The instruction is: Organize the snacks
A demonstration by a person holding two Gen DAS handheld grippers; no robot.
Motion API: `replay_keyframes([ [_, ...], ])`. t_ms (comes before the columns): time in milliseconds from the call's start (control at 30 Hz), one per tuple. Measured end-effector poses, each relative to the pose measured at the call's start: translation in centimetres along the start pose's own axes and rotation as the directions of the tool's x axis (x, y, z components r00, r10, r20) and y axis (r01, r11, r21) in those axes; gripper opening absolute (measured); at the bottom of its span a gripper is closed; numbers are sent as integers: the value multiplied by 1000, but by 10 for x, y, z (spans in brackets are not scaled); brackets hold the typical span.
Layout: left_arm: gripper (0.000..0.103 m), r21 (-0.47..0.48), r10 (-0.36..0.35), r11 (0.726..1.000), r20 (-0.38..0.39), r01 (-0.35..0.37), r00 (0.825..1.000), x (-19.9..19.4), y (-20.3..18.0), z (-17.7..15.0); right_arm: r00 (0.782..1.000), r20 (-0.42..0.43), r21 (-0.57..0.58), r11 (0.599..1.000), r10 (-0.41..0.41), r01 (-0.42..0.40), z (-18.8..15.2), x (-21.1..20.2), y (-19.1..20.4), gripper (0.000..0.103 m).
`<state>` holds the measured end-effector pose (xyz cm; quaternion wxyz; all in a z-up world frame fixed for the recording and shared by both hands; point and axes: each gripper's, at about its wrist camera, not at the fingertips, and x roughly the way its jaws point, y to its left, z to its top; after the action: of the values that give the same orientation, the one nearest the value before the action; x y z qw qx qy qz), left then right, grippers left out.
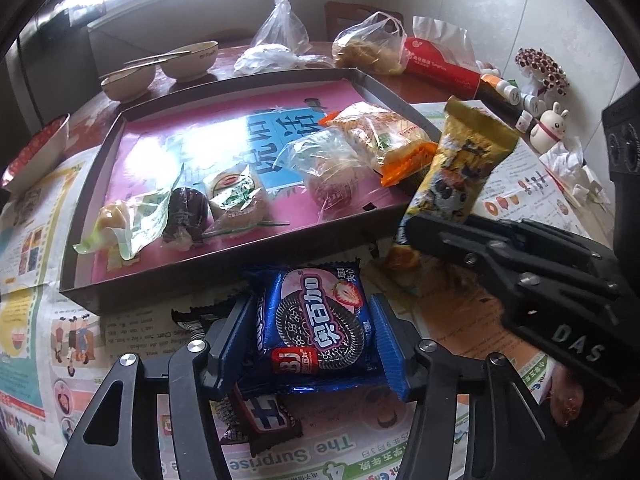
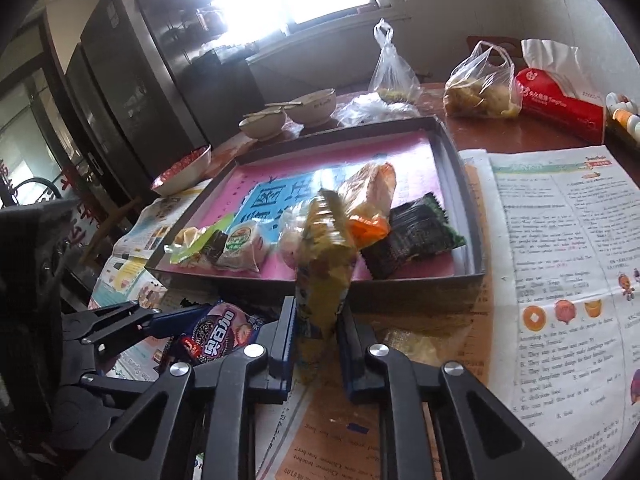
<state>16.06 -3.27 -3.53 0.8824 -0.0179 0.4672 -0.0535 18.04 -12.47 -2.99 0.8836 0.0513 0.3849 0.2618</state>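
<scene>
The left gripper (image 1: 316,340) is clamped on a blue cookie packet (image 1: 320,320), held just above a dark wrapped bar (image 1: 260,416) on the newspaper-covered bench (image 1: 36,312). The right gripper (image 2: 316,344) pinches the lower end of a yellow snack pouch (image 2: 324,264), upright at the tray's near edge. Beyond, the shallow tray (image 1: 100,208) holds several wrapped pastries (image 1: 236,196), an orange-edged packet (image 1: 384,136) and what seems a dark seaweed packet (image 2: 412,236). Farther back stand two bowls (image 1: 188,60), plastic bags (image 1: 368,44) and a red tissue pack (image 1: 440,64).
</scene>
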Motion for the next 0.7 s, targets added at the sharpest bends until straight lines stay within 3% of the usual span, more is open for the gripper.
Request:
replay_keyframes([
  [433, 56, -60, -93, 994, 40, 95, 995, -21, 13, 1, 998, 61, 32, 999, 12, -14, 9, -32, -6, 18],
  [700, 56, -84, -95, 991, 94, 103, 991, -40, 23, 8, 996, 91, 45, 999, -19, 14, 15, -43, -11, 18],
])
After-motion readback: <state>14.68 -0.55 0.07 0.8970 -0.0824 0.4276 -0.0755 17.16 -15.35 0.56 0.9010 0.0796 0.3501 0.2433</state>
